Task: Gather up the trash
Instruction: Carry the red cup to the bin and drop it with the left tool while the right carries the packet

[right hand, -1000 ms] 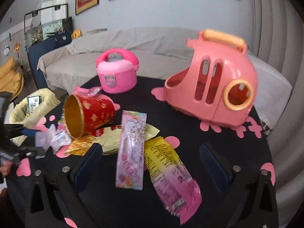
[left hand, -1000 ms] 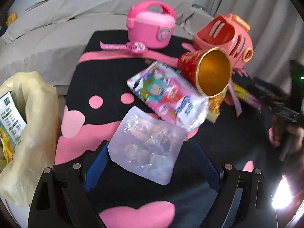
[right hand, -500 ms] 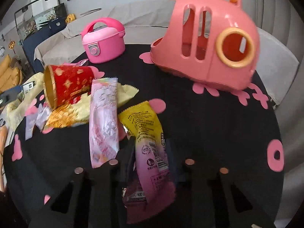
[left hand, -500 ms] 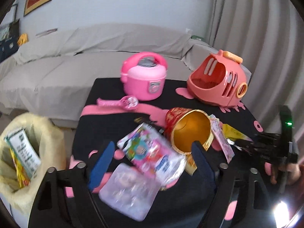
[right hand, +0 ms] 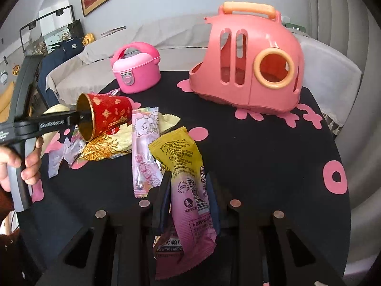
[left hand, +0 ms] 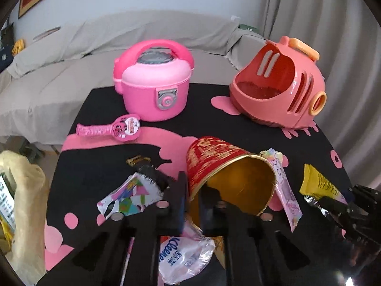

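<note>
The right hand-held gripper (right hand: 188,197) sits low in the centre of its frame, jaws drawn narrow and clamped on a yellow-and-pink packet (right hand: 188,190), which bends up and away between the fingers toward the middle of the picture. Just left of the packet lies a pale pink wrapper (right hand: 144,147), and past it a gold wrapper (right hand: 107,146) under a red cup (right hand: 104,118) tipped on its side.

The left hand-held gripper (left hand: 194,197) is low centre in its own view — jaws nearly closed on the rim of the cup (left hand: 228,174), one finger outside the wall and one inside the gold mouth. In the right wrist view the same tool enters from the left edge, with its tip at the cup's opening. A crumpled Kleenex pack (left hand: 183,255) lies below the fingers at the bottom of the frame; a colourful wrapper (left hand: 131,195) lies to the left.

All rest on a black table (left hand: 95,166) with pink shapes. At the far left edge stands a beige bag (left hand: 26,209) with packaging inside. Upper centre sits a pink toy cooker (left hand: 152,88) — upper right, a coral carrier (left hand: 281,88).
</note>
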Tool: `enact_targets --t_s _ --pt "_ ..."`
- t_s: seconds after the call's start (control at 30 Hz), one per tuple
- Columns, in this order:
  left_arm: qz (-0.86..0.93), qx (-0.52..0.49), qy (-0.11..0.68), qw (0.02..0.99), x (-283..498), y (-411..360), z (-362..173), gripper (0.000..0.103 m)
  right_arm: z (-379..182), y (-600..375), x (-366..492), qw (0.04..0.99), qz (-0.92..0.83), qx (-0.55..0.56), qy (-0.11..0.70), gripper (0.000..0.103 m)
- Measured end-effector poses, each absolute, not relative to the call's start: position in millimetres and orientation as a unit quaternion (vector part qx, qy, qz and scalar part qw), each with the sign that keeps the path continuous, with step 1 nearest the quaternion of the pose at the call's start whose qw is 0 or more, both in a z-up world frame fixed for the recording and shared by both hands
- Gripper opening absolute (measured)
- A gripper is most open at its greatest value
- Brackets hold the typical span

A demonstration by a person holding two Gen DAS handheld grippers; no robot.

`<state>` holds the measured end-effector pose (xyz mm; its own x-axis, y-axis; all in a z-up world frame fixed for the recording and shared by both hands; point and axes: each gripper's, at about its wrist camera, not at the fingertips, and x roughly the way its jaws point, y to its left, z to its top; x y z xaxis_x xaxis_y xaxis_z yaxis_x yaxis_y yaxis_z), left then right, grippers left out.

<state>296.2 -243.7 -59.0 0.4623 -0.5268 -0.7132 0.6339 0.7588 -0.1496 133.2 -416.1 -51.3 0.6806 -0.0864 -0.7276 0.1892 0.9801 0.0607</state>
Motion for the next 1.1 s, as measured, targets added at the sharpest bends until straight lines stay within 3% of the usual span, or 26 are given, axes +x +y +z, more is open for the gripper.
enact_targets --t_s 0.67,1.1 --pt "-0.31 0.005 0.356 0.882 225.7 -122.9 -15.1 0.003 -25.3 -383.3 121.8 0.926 -0.049 0.064 0.369 0.026" --pt "-0.199 -0.005 0.259 0.945 200.4 5.4 57.0 0.003 52.4 -283.1 151.6 0.953 0.041 0.006 0.299 0.026"
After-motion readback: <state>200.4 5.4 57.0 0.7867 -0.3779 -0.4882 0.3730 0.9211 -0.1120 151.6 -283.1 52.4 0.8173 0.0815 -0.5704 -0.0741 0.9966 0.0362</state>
